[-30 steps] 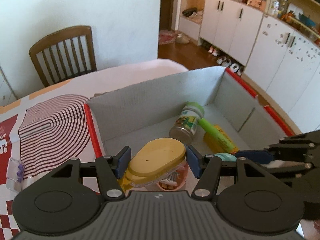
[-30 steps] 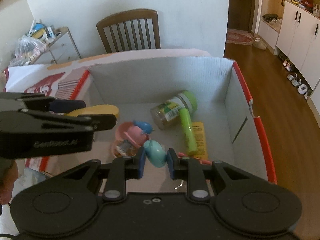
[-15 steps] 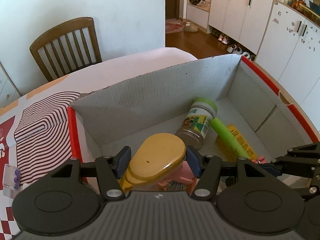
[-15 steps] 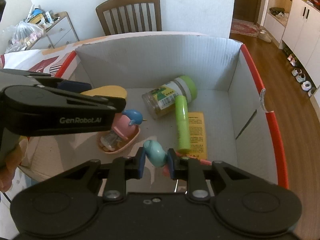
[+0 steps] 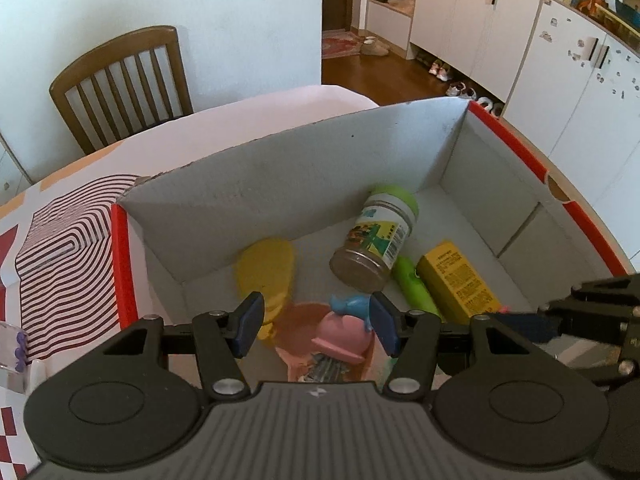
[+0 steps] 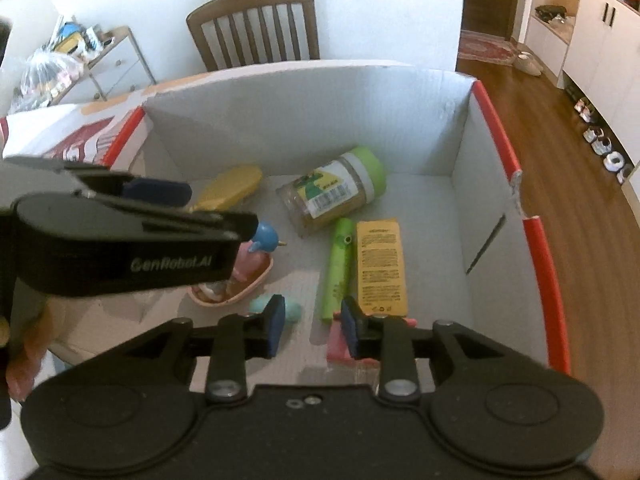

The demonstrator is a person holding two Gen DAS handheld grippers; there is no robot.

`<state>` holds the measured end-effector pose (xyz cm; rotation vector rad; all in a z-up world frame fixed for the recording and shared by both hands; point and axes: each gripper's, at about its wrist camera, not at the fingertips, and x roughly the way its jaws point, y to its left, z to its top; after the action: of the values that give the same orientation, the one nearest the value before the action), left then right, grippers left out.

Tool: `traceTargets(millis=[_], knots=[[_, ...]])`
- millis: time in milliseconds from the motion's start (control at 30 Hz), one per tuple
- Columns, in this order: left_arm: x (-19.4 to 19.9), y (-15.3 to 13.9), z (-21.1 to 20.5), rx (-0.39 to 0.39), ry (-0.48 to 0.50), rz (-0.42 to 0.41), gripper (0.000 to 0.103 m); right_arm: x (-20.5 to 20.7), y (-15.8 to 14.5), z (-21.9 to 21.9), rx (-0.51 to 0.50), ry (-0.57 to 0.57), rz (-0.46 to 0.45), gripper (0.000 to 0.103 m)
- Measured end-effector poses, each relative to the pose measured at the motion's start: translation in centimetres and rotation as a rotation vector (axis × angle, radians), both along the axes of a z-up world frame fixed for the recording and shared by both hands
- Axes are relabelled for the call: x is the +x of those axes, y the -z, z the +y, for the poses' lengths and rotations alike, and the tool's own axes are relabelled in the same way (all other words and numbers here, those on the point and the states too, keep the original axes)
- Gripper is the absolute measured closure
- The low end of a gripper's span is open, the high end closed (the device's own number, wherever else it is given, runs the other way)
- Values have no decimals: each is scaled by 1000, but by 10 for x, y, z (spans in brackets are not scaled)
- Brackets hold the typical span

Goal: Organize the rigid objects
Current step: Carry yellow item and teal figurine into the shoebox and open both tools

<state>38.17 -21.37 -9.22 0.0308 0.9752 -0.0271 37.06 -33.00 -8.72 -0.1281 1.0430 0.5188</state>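
Both grippers had let go since the earlier frames. Released, the left gripper [image 5: 314,322] stood spread above the box [image 5: 280,168], its yellow case [image 5: 264,270] lying just beyond near the far-left corner. Likewise parted and empty, the right gripper [image 6: 312,326] had the teal egg [image 6: 294,308] beside its left finger. Farther off lay the green-lidded jar [image 6: 336,196] by the far wall.

Soft daylight fills both views, brightest on the plain white wall [image 5: 240,20] beyond the tongs. Fisheye optics bow the red-edged grey cardboard box [image 6: 536,240] and the white cupboard doors [image 5: 560,80] at the frame edges. In the right wrist view, the black left tongs [image 6: 208,216] loom blurred; the yellow oval lid [image 5: 266,268] is smeared.
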Motion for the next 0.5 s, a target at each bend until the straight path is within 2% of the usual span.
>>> traceTargets(millis=[500], knots=[[-27,-25,1,-11,22,-52,45,-21,-28,-9,24,20,-65,54]])
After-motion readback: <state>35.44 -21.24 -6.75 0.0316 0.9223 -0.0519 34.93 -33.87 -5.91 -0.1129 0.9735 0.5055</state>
